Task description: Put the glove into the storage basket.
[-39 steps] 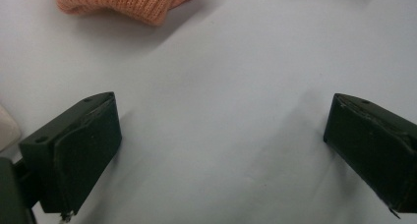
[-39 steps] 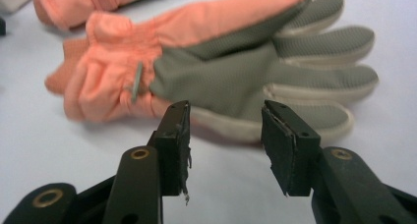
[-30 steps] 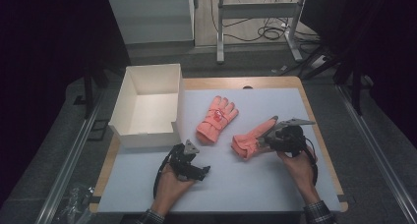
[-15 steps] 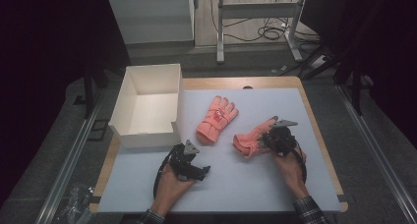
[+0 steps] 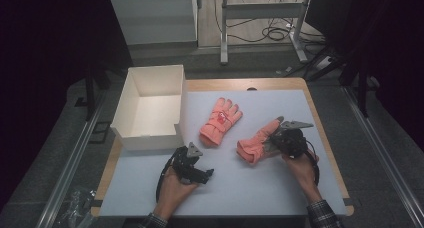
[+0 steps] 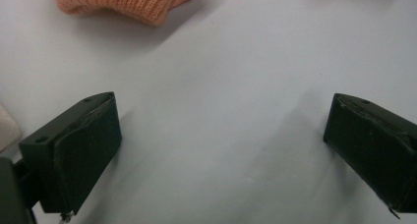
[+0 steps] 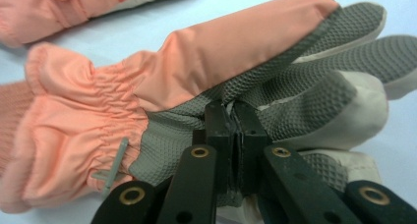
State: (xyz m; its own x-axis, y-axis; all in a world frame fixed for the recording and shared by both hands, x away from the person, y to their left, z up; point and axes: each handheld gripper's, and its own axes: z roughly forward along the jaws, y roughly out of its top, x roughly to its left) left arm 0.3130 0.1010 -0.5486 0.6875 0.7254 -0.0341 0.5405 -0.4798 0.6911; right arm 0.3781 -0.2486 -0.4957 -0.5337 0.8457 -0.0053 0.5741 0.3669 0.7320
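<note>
Right gripper (image 7: 235,117): jaws have just been closing and are now pinching the grey palm fabric of 1 glove (image 7: 196,76).
Held glove: lying on the mat (image 5: 260,188), right of centre, cuff pointing left.
Other glove (image 5: 220,121): lying near mid-mat, probably back side up.
Left gripper (image 6: 221,145): jaws gaping wide, gripping nothing, resting low over bare mat.
Box (image 5: 131,95): sitting at the mat's far left.

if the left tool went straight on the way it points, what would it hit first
Probably the knit cuff of the orange glove ahead of the open left tool, with bare table cover between; depth is hard to judge.
</note>
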